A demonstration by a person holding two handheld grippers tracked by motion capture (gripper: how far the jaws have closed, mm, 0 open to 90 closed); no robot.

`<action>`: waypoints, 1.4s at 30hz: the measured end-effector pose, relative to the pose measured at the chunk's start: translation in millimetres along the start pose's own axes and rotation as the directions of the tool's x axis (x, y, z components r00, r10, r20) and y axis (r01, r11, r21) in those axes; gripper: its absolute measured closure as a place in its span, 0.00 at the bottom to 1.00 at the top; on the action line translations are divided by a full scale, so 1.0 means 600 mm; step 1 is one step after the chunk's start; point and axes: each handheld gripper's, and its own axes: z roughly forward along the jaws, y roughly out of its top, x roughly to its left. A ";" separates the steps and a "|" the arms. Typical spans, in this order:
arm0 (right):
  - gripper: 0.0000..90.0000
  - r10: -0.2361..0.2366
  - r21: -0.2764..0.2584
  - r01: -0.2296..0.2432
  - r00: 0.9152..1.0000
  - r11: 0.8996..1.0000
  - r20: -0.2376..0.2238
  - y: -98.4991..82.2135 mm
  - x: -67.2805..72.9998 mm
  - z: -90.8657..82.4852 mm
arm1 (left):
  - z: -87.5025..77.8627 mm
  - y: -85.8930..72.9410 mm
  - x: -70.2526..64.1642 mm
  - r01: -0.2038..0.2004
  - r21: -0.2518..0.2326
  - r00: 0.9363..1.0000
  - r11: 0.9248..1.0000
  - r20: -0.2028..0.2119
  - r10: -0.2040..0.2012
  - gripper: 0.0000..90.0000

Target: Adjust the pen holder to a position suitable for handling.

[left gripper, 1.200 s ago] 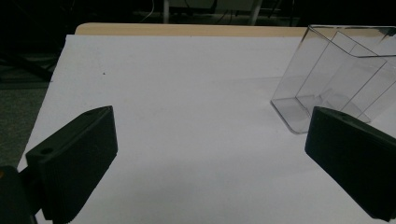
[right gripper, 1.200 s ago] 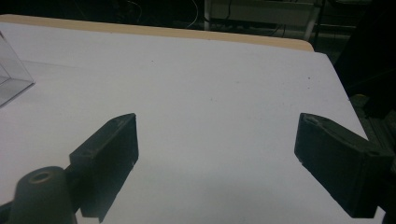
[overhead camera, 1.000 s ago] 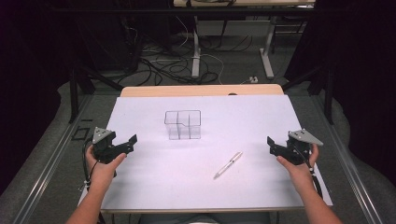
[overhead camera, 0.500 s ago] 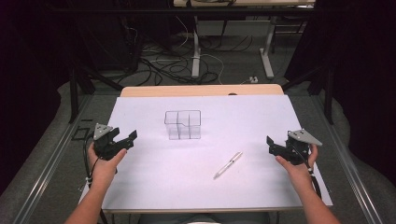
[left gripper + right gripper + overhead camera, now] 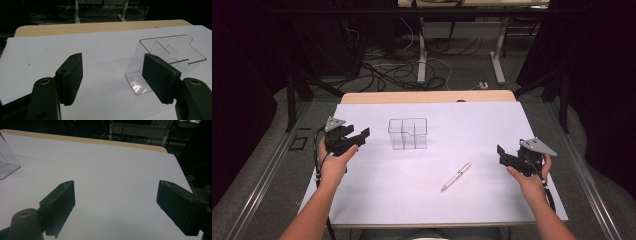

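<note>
Two hand-held grippers over a white sheet (image 5: 432,190) that covers a wooden table (image 5: 427,96), seen from above and along each set of jaws.

Left gripper (image 5: 362,136): held above the left part of the sheet, pointing right toward a clear plastic organiser box (image 5: 407,133). Its jaws have just been closing yet stand apart, with only bare sheet between them. In the left gripper view (image 5: 117,77) the box (image 5: 165,53) lies beyond the right-hand jaw, near it but not touched; the inner dividers of the box are visible through its walls.

Clear plastic organiser box: upright on the sheet, left of centre and toward the far side, just right of the left gripper.

Pen (image 5: 456,176): a white pen lying diagonally on the sheet, nearer than the box and to its right, between the two grippers and well apart from both.

Right gripper (image 5: 502,156): held low at the right edge of the sheet, pointing left. In the right gripper view (image 5: 116,200) its jaws are wide apart over bare sheet, and a corner of the box (image 5: 6,162) appears at the far left.
</note>
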 end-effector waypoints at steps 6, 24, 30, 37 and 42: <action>0.17 -0.002 0.000 0.002 1.000 1.000 -0.018 0.000 0.002 0.000 | 0.012 0.028 -0.013 0.003 0.042 1.000 0.999 0.011 -0.004 0.42; 0.16 0.025 0.043 -0.024 0.999 0.999 -0.026 -0.003 0.005 0.004 | 0.063 0.091 -0.052 0.050 0.185 0.998 0.982 0.027 -0.056 0.53; 0.16 0.018 0.037 -0.017 0.999 0.999 -0.032 -0.005 0.003 0.007 | 0.086 0.087 -0.064 0.059 0.214 0.997 0.975 0.035 -0.068 0.57; 0.16 0.019 0.051 -0.018 0.999 0.999 -0.028 -0.006 0.003 0.007 | 0.109 0.078 -0.072 0.066 0.238 0.996 0.969 0.036 -0.077 0.63; 0.16 0.019 0.037 -0.018 0.999 0.999 -0.027 -0.007 0.003 0.010 | 0.121 0.073 -0.075 0.080 0.250 0.995 0.965 0.031 -0.090 0.67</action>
